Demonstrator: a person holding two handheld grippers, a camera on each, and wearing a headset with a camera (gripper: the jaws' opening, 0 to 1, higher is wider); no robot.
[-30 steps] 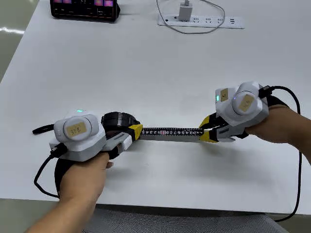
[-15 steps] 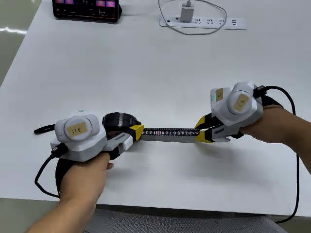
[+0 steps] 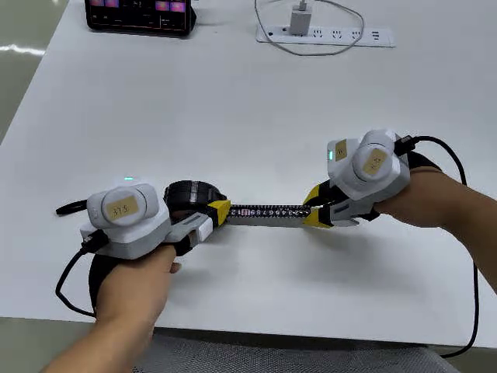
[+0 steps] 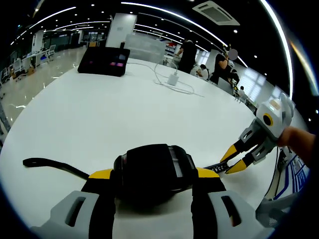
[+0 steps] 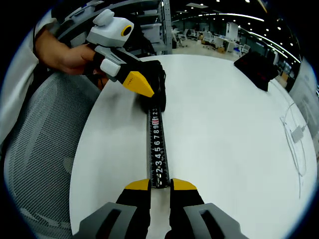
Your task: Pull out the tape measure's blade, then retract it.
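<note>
A black tape measure case rests on the white table, and my left gripper is shut on it. Its blade, black with white numbers, lies pulled out to the right along the table. My right gripper is shut on the blade's end, yellow tips on either side of it. A black wrist strap trails left from the case.
A dark tablet stands at the table's far left edge. A white power strip with a plugged-in charger and looped cable lies at the far right. A mesh chair sits by the near edge. People stand in the background.
My right gripper has moved left toward the case with the blade's end, so the blade showing is shorter. The left gripper and the case have stayed put.
</note>
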